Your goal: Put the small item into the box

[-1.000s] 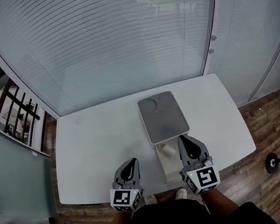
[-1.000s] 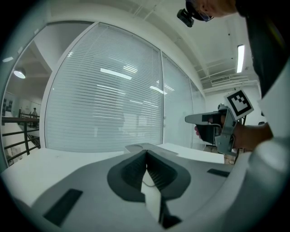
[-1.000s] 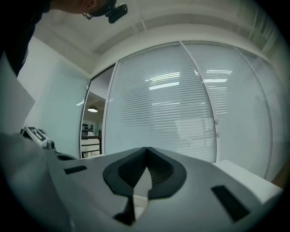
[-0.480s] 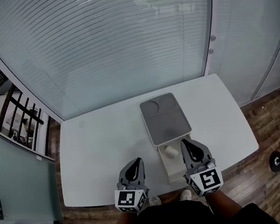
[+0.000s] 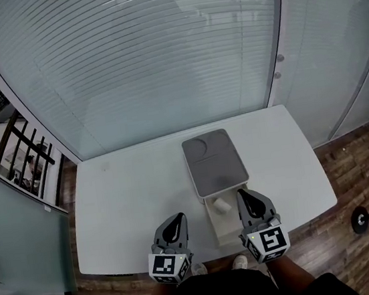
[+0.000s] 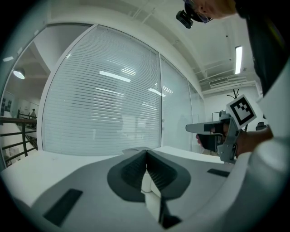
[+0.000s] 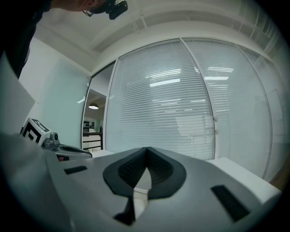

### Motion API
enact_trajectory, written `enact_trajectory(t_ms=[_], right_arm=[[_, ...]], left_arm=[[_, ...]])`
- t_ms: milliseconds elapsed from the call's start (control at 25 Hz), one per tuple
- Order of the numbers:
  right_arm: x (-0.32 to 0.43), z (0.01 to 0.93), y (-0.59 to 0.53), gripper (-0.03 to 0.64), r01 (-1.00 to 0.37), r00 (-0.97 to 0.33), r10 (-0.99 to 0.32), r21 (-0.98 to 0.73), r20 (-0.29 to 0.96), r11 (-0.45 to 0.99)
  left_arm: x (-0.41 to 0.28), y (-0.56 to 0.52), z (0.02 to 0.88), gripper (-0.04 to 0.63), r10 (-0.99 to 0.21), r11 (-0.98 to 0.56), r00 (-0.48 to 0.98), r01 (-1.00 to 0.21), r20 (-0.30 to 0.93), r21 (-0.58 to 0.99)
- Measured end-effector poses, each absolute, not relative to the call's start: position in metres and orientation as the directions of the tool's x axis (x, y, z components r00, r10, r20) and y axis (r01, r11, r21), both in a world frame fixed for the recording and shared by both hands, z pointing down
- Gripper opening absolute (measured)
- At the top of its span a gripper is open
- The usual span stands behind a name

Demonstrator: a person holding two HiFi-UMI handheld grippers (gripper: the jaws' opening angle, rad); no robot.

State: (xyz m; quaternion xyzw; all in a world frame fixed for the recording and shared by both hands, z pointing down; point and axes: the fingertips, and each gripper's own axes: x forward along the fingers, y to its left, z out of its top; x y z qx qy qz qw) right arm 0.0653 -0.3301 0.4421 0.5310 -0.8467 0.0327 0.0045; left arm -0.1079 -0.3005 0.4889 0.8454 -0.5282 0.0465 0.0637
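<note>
We see the small item [image 5: 222, 205] lying in the open box [image 5: 222, 230] by the table's [image 5: 131, 204] near edge, just left of our right gripper [image 5: 240, 193]; its jaws and the left gripper's [image 5: 179, 216] are closed, empty.

The person is wearing a dark top [image 5: 217, 294]. The left gripper [image 5: 179, 216] and the right gripper [image 5: 239, 193] are each showing a grey tapering shell, black ribbed pads [image 6: 131, 171], and 1 white cube [image 5: 268, 242] carrying black square markers.
</note>
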Motion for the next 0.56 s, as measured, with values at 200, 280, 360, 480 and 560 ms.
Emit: enact_trajectory(t_ms=[200, 280, 360, 480, 560], right_arm=[[0.0636, 0.4422, -0.3318, 0.003, -0.898, -0.439, -0.898, -0.037, 0.033, 0.438], [0.0621, 0.4418, -0.3314, 0.003, -0.898, -0.441, -0.897, -0.042, 0.044, 0.439], [0.0593, 0.441, -0.3303, 0.003, -0.894, -0.447, -0.893, -0.042, 0.043, 0.445], [0.058, 0.4386, -0.3305, 0.003, -0.891, -0.455, -0.89, -0.03, 0.024, 0.454], [0.0589, 0.438, -0.3303, 0.003, -0.889, -0.458, -0.889, -0.024, 0.015, 0.458]], left_arm=[[-0.109, -0.3009, 0.4916, 0.011, -0.888, -0.432, 0.436, -0.9, 0.147, 0.057], [-0.1095, -0.3006, 0.4927, 0.011, -0.887, -0.433, 0.437, -0.899, 0.148, 0.059], [-0.1108, -0.3006, 0.4917, 0.011, -0.887, -0.433, 0.436, -0.9, 0.15, 0.058], [-0.1103, -0.3007, 0.4913, 0.011, -0.886, -0.435, 0.438, -0.899, 0.151, 0.054], [-0.1082, -0.3004, 0.4921, 0.011, -0.885, -0.436, 0.44, -0.898, 0.153, 0.056]])
